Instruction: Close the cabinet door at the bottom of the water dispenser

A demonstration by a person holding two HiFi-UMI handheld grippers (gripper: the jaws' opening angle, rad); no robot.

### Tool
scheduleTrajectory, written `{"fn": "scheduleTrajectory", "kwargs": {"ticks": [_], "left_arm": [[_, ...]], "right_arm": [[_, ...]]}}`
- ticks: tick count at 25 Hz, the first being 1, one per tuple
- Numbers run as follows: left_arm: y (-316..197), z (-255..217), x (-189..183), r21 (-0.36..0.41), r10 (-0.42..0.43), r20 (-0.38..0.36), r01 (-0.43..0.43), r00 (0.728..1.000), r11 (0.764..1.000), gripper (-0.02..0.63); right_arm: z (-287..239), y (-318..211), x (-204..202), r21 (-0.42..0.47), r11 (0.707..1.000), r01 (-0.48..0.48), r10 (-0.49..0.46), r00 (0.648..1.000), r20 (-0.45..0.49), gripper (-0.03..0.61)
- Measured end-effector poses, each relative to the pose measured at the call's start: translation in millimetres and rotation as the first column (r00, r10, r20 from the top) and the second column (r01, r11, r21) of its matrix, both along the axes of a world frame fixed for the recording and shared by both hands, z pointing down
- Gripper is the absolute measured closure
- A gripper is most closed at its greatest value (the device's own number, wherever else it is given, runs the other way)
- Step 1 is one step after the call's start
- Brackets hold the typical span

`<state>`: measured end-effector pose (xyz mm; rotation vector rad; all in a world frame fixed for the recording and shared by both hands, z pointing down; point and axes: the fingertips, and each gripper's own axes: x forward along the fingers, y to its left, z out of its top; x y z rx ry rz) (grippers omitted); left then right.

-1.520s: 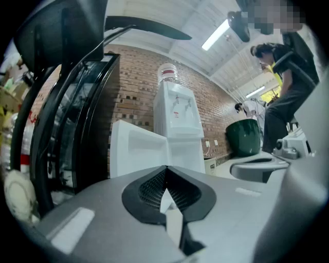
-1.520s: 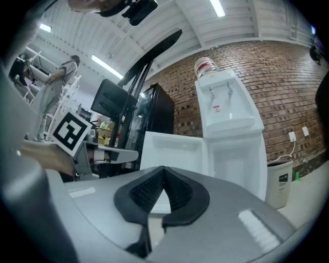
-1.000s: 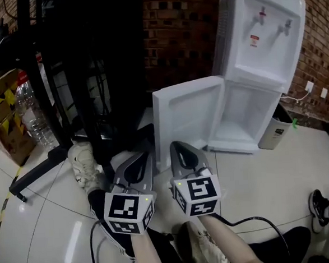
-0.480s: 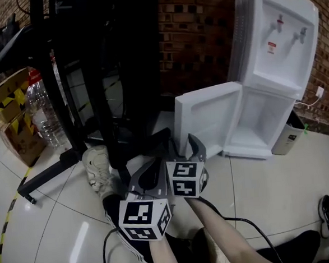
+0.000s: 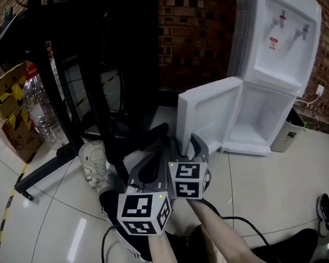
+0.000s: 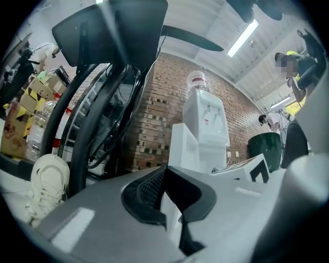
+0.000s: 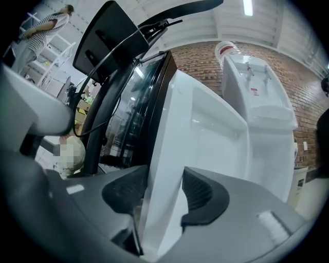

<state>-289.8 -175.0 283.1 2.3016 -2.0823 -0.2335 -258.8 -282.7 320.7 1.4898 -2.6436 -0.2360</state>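
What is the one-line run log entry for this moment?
phase: grasp | right claw: jaws just closing on door edge | door: open | water dispenser: cabinet not yet shut

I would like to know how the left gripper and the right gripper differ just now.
The left gripper's jaws are together on nothing. The right gripper's jaws, which have just been closing, stand wide with the free edge of the cabinet door gripped between them. The left gripper sits back from the door, and the right gripper is at it. Both point level towards the water dispenser.
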Motion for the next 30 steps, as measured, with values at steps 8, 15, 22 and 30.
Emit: {"fn": "scheduleTrajectory", "kwargs": {"ticks": [8,15,22,30], "left_arm": [[-6.5,-5.1,41.7,-0.004,0.088,0.044,-0.088,0.995,0.996,0.600],[-1.5,-13.4,71.4,0.066,0.088,0.050,-0.091,0.995,0.994,0.601],[-16.7,-7.8,132.9,0.152,0.259,-0.066,-0.247,0.964,0.957,0.600],[-36.5,40.4,155.7,0.017,0.242,-0.057,-0.241,0.969,0.970,0.601]], "right_arm": [[-1.7,45.9,73.4,0.035,0.999,-0.021,0.021,1.000,-0.005,0.362],[0.0,70.4,159.4,0.041,0.989,-0.142,0.143,0.990,-0.018,0.374],[2.6,65.5,243.4,-0.002,0.932,-0.363,0.363,0.931,0.027,0.395],[6.7,43.2,329.9,-0.042,0.835,-0.548,0.550,0.833,0.068,0.539]]}}
